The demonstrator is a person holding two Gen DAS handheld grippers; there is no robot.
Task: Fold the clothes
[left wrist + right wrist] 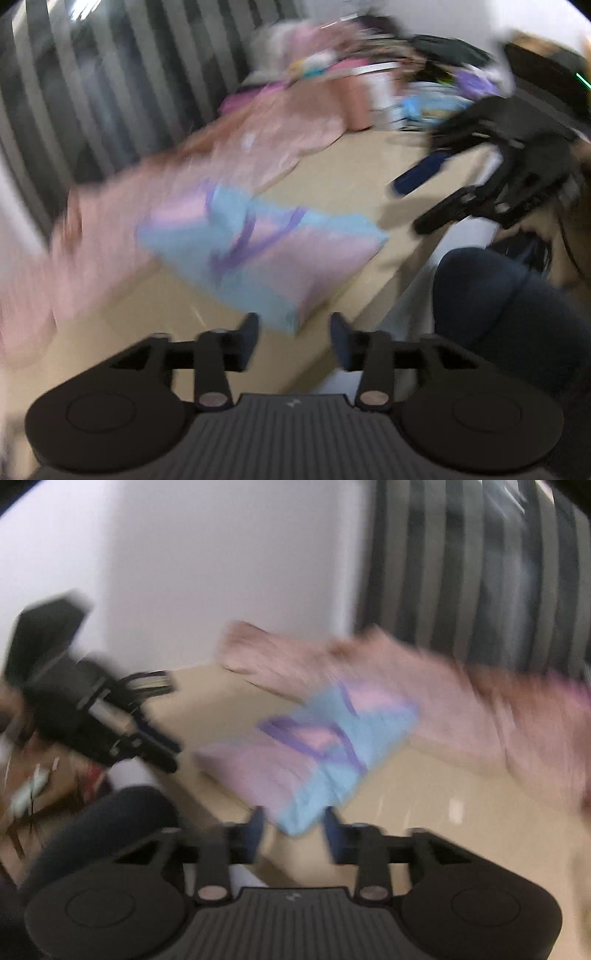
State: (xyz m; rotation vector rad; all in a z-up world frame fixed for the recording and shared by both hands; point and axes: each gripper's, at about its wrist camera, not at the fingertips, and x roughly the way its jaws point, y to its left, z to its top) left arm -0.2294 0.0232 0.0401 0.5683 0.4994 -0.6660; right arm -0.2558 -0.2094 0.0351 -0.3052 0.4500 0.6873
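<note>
Folded garment (pixel 258 251) lies beside a blurred, seemingly pink cloth (pixel 110 221).

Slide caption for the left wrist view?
Open left hand-held gripper near folded pastel garment on table; pink clothes behind.

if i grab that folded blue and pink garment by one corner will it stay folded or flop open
The folded garment would likely flop open: it looks like thin, soft cloth lying flat in loose layers on the table. It probably weighs little, being so flat. A push would likely slide or bunch it, since the tabletop looks smooth. The blur hides the fabric's texture.
</note>
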